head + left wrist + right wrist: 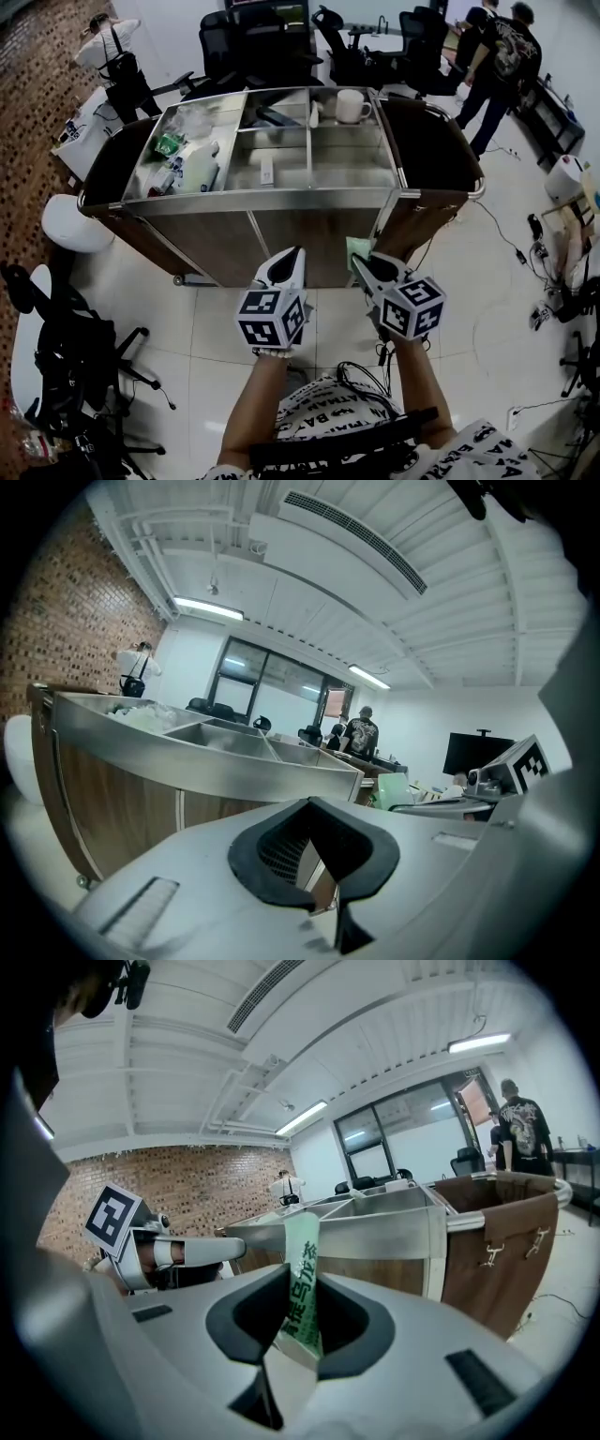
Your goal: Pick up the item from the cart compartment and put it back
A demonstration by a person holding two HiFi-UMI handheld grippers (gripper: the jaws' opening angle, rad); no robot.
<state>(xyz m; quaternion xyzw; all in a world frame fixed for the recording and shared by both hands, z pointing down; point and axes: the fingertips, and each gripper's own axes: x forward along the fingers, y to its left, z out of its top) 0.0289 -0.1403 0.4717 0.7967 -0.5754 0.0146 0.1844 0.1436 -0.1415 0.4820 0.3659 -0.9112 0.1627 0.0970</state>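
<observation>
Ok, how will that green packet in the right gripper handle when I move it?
Probably light and thin: the green packet stands nearly upright from the right gripper, pinched only near its lower end. Its smooth film could slip, and it may bend if bumped.

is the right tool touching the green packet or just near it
Touching. The right gripper view shows the right tool closed on the green packet, which stands upright, pinched between its jaws.

Three viewpoints, one scene
Head view looks steeply down; both gripper views sit low and near, sharing the steel rim of the cart (281, 200).
</observation>
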